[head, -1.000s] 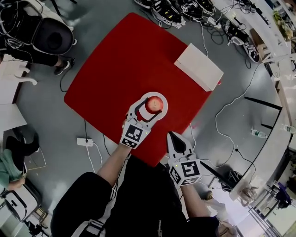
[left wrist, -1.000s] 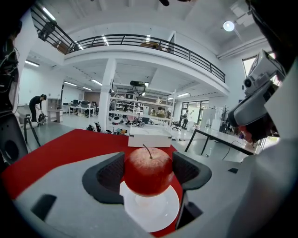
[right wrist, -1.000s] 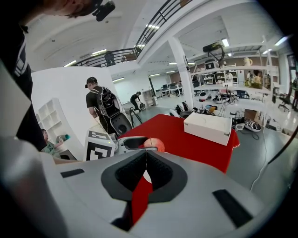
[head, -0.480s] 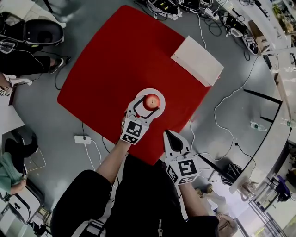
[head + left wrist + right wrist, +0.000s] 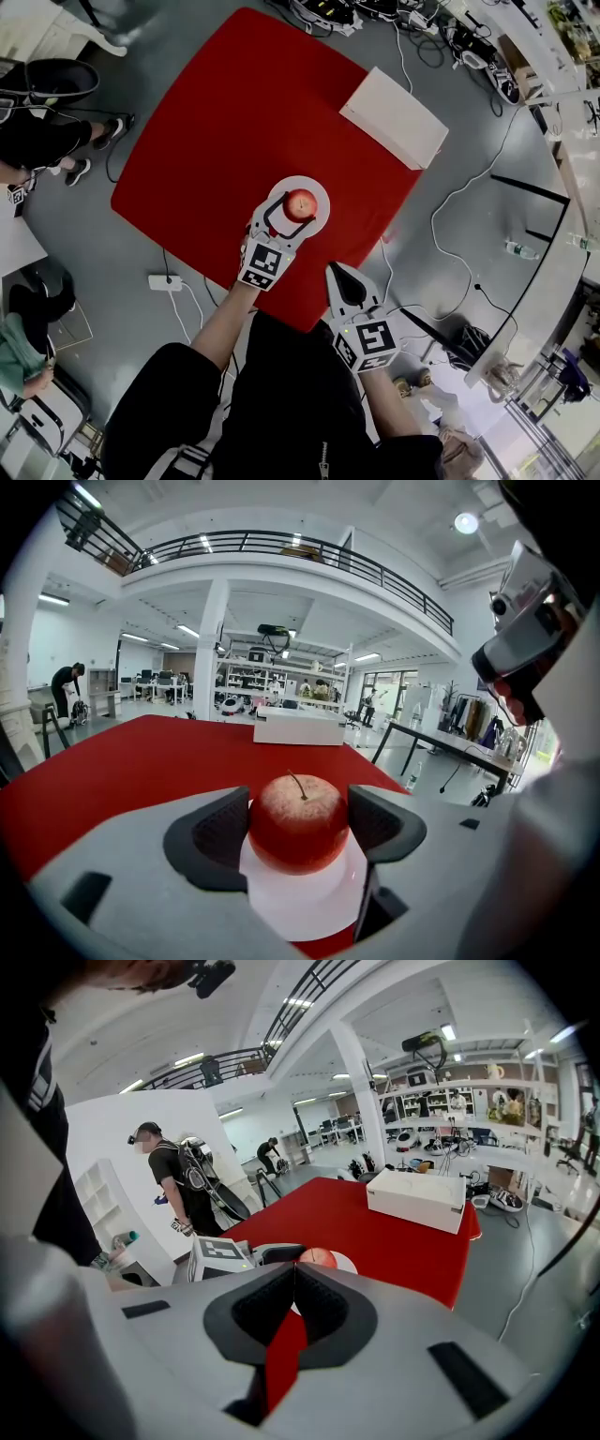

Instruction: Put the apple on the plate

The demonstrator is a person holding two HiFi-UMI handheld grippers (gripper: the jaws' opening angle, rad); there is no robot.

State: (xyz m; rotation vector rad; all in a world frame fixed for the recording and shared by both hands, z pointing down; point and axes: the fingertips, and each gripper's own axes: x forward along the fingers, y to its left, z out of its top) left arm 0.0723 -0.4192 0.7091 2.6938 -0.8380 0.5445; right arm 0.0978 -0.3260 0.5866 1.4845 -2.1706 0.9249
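Hardly anything is shifting since a second ago: left tool [image 5: 296,210] is clamping the apple [image 5: 298,825] on the white plate [image 5: 320,188], red desk [image 5: 234,112]; right tool [image 5: 293,1274], jaws together, is hovering near the desk edge.

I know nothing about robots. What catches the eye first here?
A red apple, clamped in the left gripper over a white plate, stands out on the red table's near side. A white box lies at the table's far right edge; the right gripper hangs shut by the near edge.

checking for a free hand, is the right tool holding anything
No, the right tool has its jaws closed together with nothing between them.
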